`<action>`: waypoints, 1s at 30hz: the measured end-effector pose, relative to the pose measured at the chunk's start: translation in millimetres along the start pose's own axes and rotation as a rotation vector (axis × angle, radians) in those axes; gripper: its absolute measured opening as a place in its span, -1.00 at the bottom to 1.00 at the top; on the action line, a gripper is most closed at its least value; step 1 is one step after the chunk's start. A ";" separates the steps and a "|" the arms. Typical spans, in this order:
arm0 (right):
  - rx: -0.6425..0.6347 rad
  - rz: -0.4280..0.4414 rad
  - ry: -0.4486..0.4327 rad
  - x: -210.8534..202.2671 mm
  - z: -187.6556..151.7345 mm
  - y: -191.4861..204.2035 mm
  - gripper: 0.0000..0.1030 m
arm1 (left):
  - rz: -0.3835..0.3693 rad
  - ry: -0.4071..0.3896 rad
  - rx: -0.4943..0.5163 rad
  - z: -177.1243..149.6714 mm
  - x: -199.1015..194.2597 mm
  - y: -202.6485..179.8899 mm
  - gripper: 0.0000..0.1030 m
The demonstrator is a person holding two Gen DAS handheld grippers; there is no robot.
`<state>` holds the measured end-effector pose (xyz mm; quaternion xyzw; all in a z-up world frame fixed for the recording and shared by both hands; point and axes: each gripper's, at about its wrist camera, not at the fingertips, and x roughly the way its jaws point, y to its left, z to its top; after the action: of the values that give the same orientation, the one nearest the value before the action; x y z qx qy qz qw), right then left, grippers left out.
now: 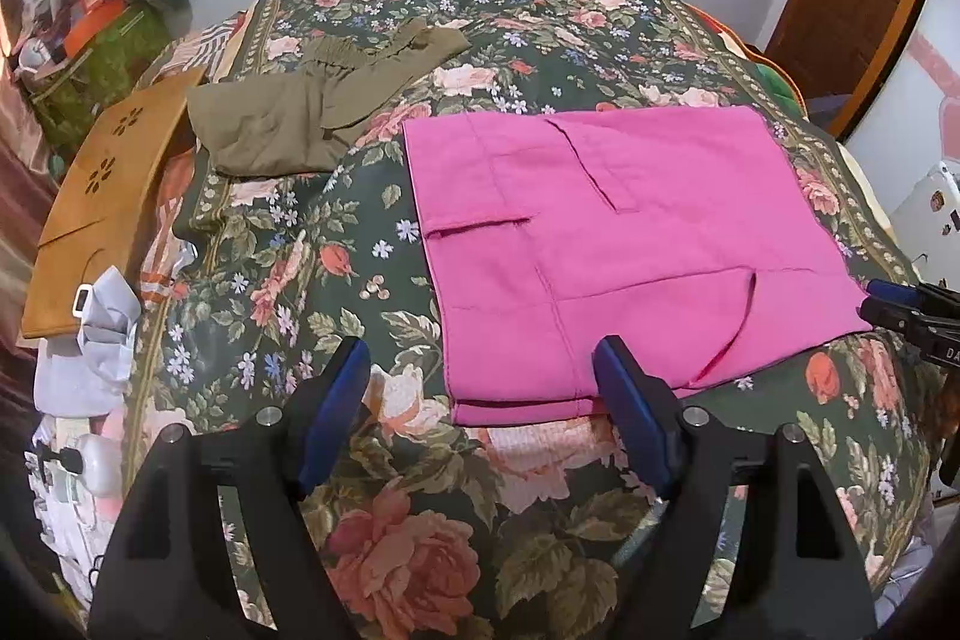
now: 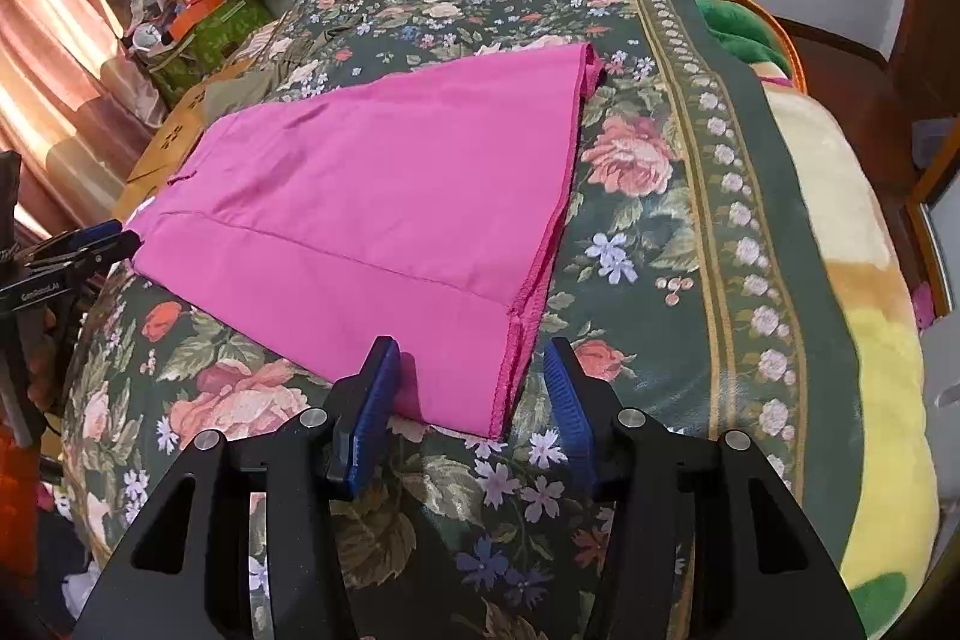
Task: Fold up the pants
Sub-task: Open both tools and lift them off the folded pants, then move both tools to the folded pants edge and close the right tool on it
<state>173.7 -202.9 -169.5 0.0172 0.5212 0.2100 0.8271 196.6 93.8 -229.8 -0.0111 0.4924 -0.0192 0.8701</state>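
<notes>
Pink pants (image 1: 612,244) lie folded flat in a rectangle on the floral bedspread (image 1: 300,280). My left gripper (image 1: 486,388) is open over their near left corner, and the hem lies flat between the blue pads without being pinched. In the right wrist view the pink pants (image 2: 372,208) stretch away to the left. My right gripper (image 2: 471,394) is open astride their near right corner, which rests loose on the bed. Each gripper shows in the other's view: the right gripper (image 1: 900,307) at the pants' right edge, the left gripper (image 2: 90,244) at their left edge.
Olive pants (image 1: 288,112) lie crumpled at the back left of the bed. A wooden board (image 1: 114,184) and a pale cloth (image 1: 90,352) sit off the left side, with piled clutter (image 1: 102,16) beyond. A yellow and green blanket (image 2: 858,280) runs along the right.
</notes>
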 end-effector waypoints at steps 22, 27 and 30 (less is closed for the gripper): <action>-0.055 -0.077 -0.179 -2.0 98.2 -16.8 -0.05 | 0.041 -0.078 -0.012 104.5 20.8 21.9 0.50; -0.008 -0.080 -0.183 18.1 118.0 -37.2 -0.05 | 0.049 -0.047 -0.011 124.4 51.0 28.2 0.50; 0.032 -0.076 -0.170 34.9 131.2 -51.0 -0.05 | 0.056 -0.022 -0.015 131.7 68.1 33.0 0.50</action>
<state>317.3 -211.6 -152.1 0.0285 0.4526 0.1680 0.8753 345.2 123.8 -221.5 -0.0039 0.4830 0.0090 0.8755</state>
